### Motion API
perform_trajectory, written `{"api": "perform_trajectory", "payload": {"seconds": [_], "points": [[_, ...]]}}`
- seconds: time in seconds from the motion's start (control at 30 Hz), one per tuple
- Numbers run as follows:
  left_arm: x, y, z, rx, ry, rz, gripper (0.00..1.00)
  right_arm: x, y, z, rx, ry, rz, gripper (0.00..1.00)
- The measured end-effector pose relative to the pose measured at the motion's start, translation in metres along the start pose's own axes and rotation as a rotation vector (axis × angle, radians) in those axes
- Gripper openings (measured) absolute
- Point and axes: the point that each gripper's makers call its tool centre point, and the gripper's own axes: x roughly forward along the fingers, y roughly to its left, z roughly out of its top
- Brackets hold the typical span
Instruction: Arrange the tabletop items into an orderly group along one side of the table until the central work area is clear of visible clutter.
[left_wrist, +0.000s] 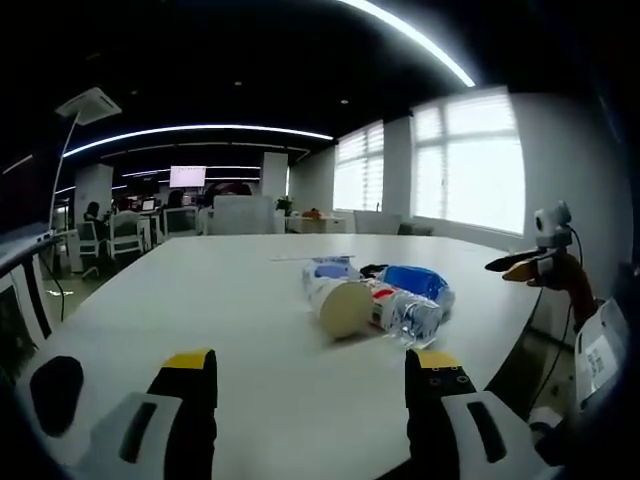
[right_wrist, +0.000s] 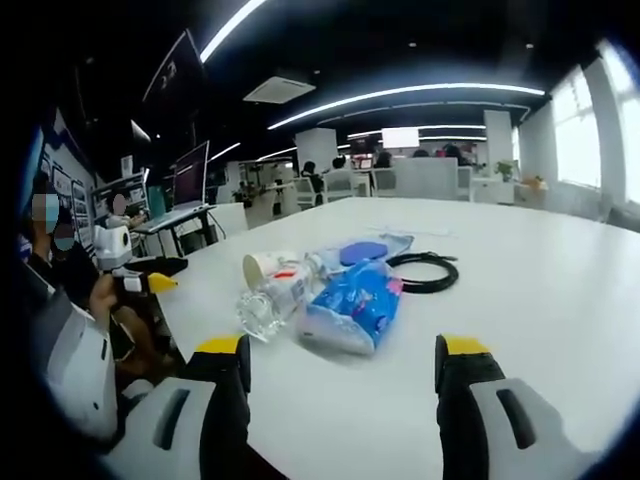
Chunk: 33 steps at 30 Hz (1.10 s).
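Now, the pile: a paper cup (left_wrist: 342, 305), a plastic bottle (left_wrist: 405, 312) and a blue packet (left_wrist: 415, 281) lie bunched together on the white table (left_wrist: 200, 290).
Where from the left gripper: ahead of the left gripper (left_wrist: 312, 385) and a bit to its right, well apart from the jaws.
Where from the right gripper: ahead of the right gripper (right_wrist: 340, 365) and a bit to its left, near the jaw tips but not touching.
Nearer tool: I judge the right gripper is nearer, since the packet (right_wrist: 350, 308) sits just past its jaws.
Cup: it lies on its side, and its round end faces the left gripper, so its long line points back toward that tool.
Bottle: it lies on its side too; in the right gripper view the bottle (right_wrist: 272, 300) runs slanting, its clear bottom end closest to the left jaw.
Cable: a black cable (right_wrist: 425, 271) lies in a loop behind the packet and to its right, farther from the right gripper.
Flat blue thing: a flat blue pouch (right_wrist: 368, 249) sits behind the pile, farthest from the right gripper.
Left gripper state: jaws spread wide, nothing between them.
Right gripper state: jaws spread wide, nothing between them.
Table edge: the pile sits near the edge beside the seated person (right_wrist: 75, 300).
Next move, my guess: reach straight ahead with the right gripper for the packet.
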Motion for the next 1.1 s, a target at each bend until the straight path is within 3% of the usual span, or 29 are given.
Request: {"api": "perform_trajectory", "payload": {"seconds": [1.1], "points": [[0.001,0.000,-0.003,-0.005,0.003,-0.015,0.76,0.012,0.017,0.003,-0.009,-0.005,0.042,0.70]]}}
